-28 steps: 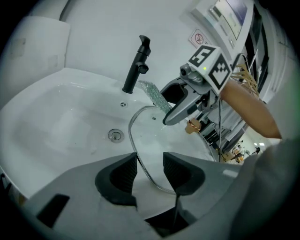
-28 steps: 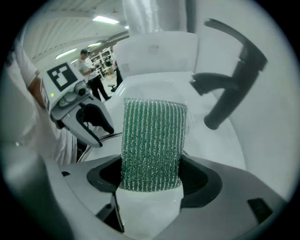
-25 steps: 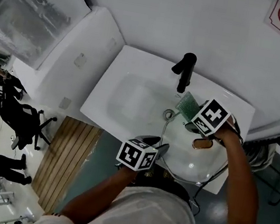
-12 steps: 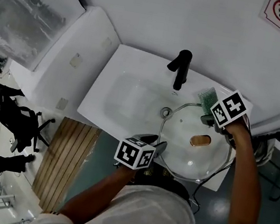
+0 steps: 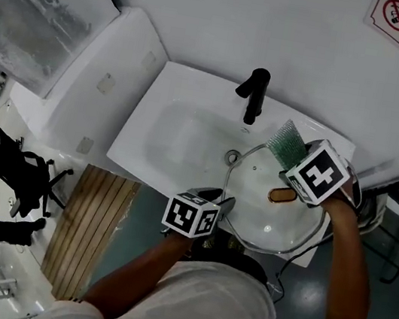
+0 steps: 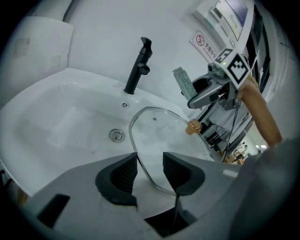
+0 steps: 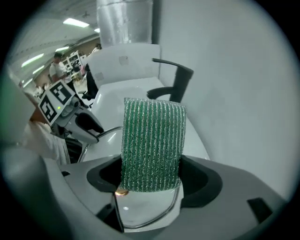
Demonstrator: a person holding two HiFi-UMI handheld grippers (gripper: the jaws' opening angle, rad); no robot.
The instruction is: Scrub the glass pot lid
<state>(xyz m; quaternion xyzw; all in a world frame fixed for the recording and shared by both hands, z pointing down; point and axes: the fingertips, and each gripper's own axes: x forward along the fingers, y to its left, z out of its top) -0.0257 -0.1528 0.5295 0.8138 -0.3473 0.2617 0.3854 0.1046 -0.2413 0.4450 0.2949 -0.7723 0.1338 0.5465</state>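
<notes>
Scrubbing looks to be between strokes. The right gripper (image 7: 151, 176) clamps a green scouring pad (image 7: 152, 140), poised above the glass pot lid (image 6: 161, 133). The left gripper (image 6: 150, 164) straddles the lid's near rim, jaws wide, apparently not pinching. Next, the pad must press down onto the glass.

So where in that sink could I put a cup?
The basin's left half, between drain and left wall, is bare. The right is crowded: glass lid, left gripper at its rim, right gripper with green scrub pad.
</notes>
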